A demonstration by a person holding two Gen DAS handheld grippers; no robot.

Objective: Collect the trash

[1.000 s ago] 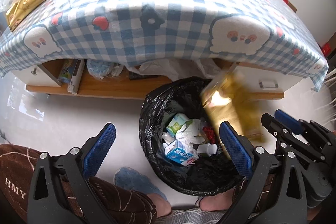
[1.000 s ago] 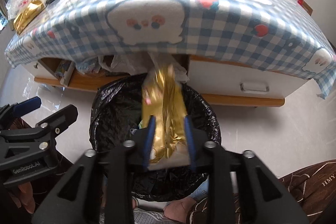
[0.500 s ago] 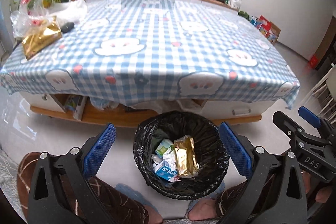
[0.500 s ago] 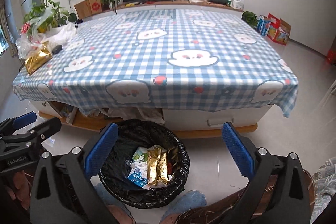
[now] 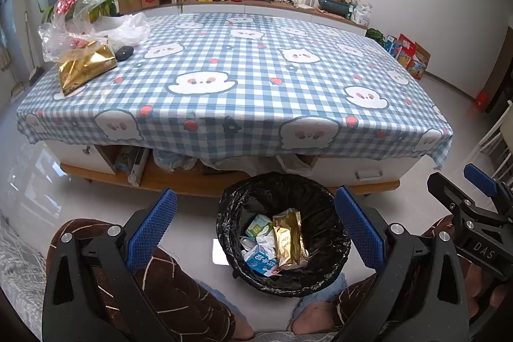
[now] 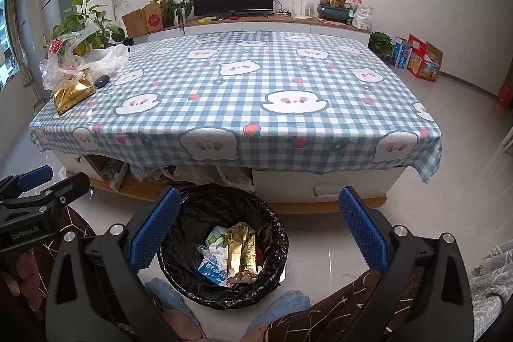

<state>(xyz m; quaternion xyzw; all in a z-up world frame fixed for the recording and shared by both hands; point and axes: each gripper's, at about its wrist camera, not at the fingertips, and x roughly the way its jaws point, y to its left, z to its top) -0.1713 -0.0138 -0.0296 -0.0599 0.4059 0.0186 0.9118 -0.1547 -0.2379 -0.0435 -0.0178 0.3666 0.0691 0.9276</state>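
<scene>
Plainly, both tools were empty: the left gripper [image 5: 255,229] stood with its jaws spread wide, grasping nothing, and the right gripper [image 6: 259,228] was likewise released, each hanging over the bin [image 5: 330,210] on the floor at the table's near edge; a gold wrapper [image 5: 288,237] lay inside it on top of cartons and crumpled paper. Judging from that, one piece was binned and another gold packet [image 5: 85,68] waited on the tablecloth [image 5: 243,79] at about 10 o'clock, touching a heap of clear plastic bags [image 5: 80,18], with a small dark object [image 5: 124,52] just beside it.

The risk I saw lay in that far reach; a gripper stretched across to the corner could snag the loose bags and drag them or the dark object along, or pinch the slippery foil by a corner only, so it slid free before reaching the bin; the person's feet stood right against the bin, and a shift could tip it.

Hard to tell: what the dark object was, whether the bags held trash or goods, what lay beneath the top layer in the bin; the shelf under the cloth was mostly hidden.
</scene>
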